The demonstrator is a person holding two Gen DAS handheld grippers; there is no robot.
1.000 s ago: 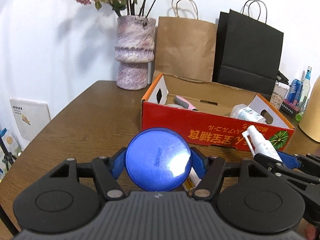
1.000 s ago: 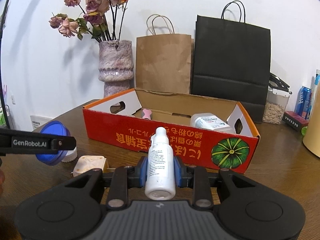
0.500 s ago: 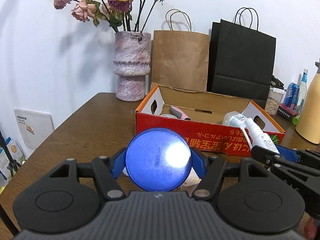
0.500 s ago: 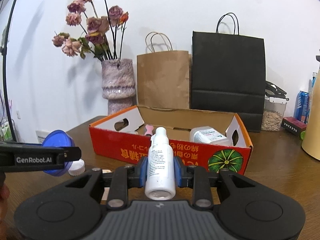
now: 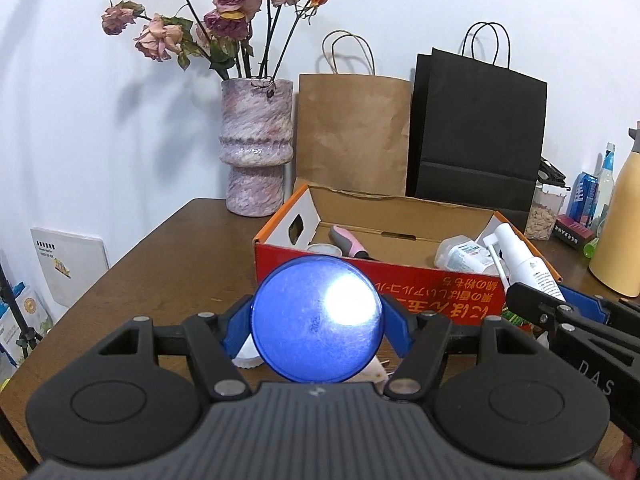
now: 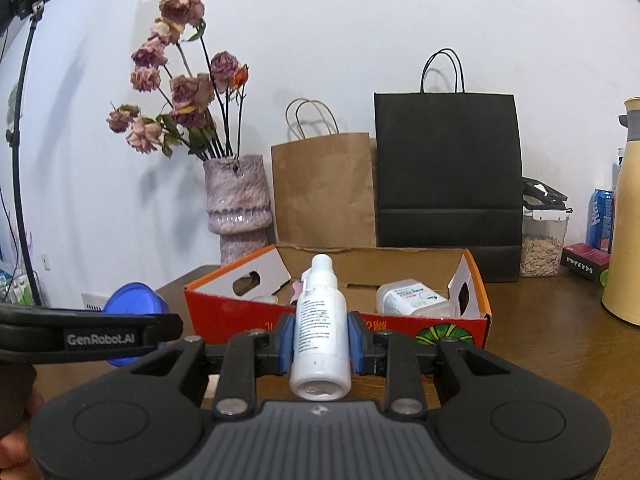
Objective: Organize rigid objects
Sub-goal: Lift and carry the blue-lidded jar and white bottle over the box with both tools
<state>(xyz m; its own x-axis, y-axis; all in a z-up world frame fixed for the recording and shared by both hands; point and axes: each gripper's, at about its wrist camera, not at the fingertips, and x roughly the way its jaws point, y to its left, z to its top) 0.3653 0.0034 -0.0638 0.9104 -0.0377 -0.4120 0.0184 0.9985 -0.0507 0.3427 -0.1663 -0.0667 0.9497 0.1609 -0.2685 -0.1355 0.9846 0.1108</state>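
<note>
My left gripper (image 5: 318, 322) is shut on a round blue jar (image 5: 318, 320), held above the table in front of the red cardboard box (image 5: 376, 290). My right gripper (image 6: 320, 338) is shut on a white spray bottle (image 6: 320, 332), nozzle pointing toward the box (image 6: 400, 326). The bottle also shows in the left wrist view (image 5: 524, 266), and the jar in the right wrist view (image 6: 134, 302). Inside the box lie a pink-handled tool (image 5: 348, 240) and a clear plastic container (image 6: 412, 298). A white cap (image 5: 245, 354) and a pale object sit on the table under the jar, mostly hidden.
A purple vase (image 5: 256, 146) with dried roses stands behind the box on the left. A brown paper bag (image 5: 352, 132) and a black paper bag (image 5: 478, 132) lean on the wall. A seed jar (image 6: 544, 244), cans and a cream thermos (image 6: 624, 216) crowd the right.
Both grippers have risen with their objects still held. The box now sits lower in both views and more of its inside shows.
</note>
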